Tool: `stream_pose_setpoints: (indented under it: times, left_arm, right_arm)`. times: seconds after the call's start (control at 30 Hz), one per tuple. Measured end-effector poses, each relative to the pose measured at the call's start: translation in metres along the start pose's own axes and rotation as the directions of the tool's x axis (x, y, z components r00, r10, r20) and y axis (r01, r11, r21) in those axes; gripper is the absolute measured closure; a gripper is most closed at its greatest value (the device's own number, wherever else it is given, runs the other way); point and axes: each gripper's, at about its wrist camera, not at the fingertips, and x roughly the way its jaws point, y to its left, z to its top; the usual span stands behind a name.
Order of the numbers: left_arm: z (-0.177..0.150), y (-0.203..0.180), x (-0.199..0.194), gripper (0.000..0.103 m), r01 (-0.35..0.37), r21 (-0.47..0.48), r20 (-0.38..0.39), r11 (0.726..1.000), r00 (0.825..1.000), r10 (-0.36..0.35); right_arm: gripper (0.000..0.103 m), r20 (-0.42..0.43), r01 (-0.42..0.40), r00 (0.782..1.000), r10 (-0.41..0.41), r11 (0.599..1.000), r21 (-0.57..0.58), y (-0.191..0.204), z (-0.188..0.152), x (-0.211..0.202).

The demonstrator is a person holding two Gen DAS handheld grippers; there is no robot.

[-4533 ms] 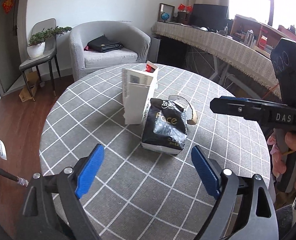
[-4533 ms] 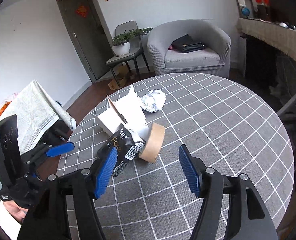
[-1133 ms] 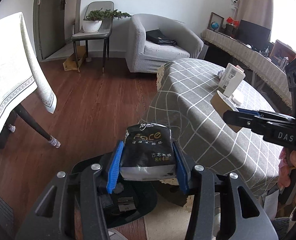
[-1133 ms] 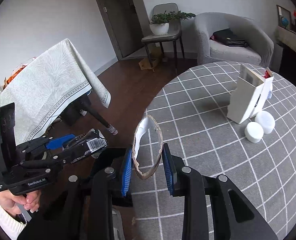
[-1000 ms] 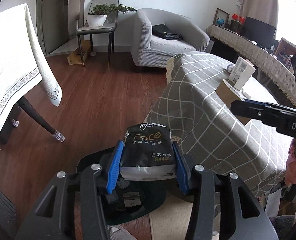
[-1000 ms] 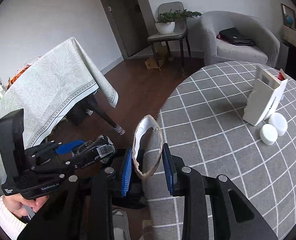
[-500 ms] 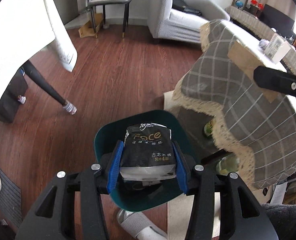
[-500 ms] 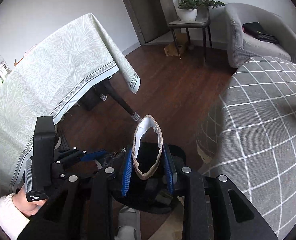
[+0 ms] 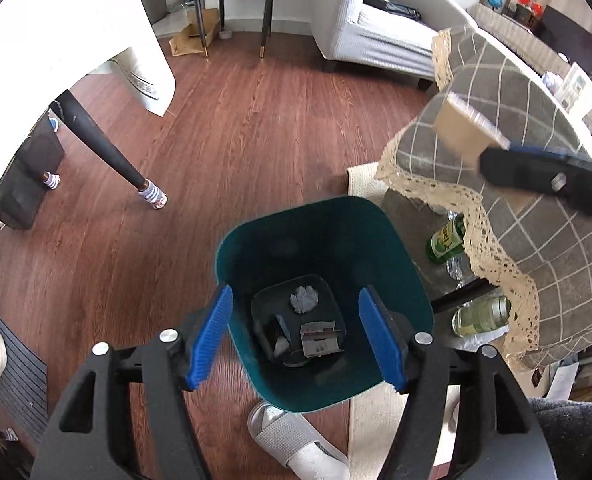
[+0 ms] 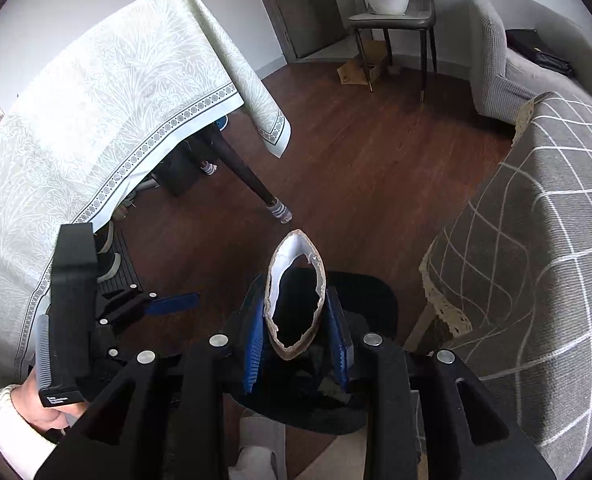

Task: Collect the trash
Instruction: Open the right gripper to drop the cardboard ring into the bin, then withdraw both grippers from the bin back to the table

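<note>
A teal trash bin stands on the wood floor beside the round table. My left gripper is open and empty right above it. In the bin lie a black packet, a crumpled grey wad and a dark scrap. My right gripper is shut on a squashed cardboard tape ring, held over the bin. The ring and right gripper also show at the upper right of the left wrist view. The left gripper shows at the left of the right wrist view.
The round table with a grey checked cloth hangs right of the bin, with bottles under it. A slipper lies before the bin. A table with a pale cloth stands left; its leg is nearby. An armchair is behind.
My left gripper has opened and the black packet has dropped into the bin. The right gripper has moved over the bin, still holding the tape ring.
</note>
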Motion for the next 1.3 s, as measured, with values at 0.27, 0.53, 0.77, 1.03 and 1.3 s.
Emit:
stream_pose_setpoints:
  times: [0.27, 0.53, 0.77, 1.03, 1.3]
  left_arm:
    - [0.007, 0.009, -0.021, 0.033, 0.008, -0.032, 0.058, 0.999, 0.998, -0.006]
    - [0.013, 0.017, -0.048, 0.036, -0.002, -0.058, 0.144, 0.998, 0.990, 0.011]
    - [0.017, 0.009, -0.064, 0.056, 0.016, -0.034, 0.195, 0.999, 0.981, -0.009]
    - [0.022, 0.007, -0.073, 0.058, 0.040, -0.050, 0.228, 0.998, 0.973, -0.027]
    - [0.028, -0.001, -0.096, 0.058, 0.077, -0.070, 0.290, 0.995, 0.956, -0.054]
  right_arm:
    - [0.074, -0.078, 0.018, 0.997, -0.018, 1.000, -0.008, 0.002, -0.006, 0.033]
    - [0.074, -0.186, 0.038, 0.982, -0.043, 0.999, -0.030, 0.004, -0.023, 0.066]
    - [0.074, -0.259, 0.056, 0.963, -0.072, 0.996, -0.071, 0.011, -0.039, 0.088]
    - [0.062, -0.286, 0.085, 0.952, -0.111, 0.991, -0.100, 0.013, -0.051, 0.090]
    - [0.059, -0.238, 0.058, 0.968, -0.079, 0.994, -0.091, 0.008, -0.051, 0.066]
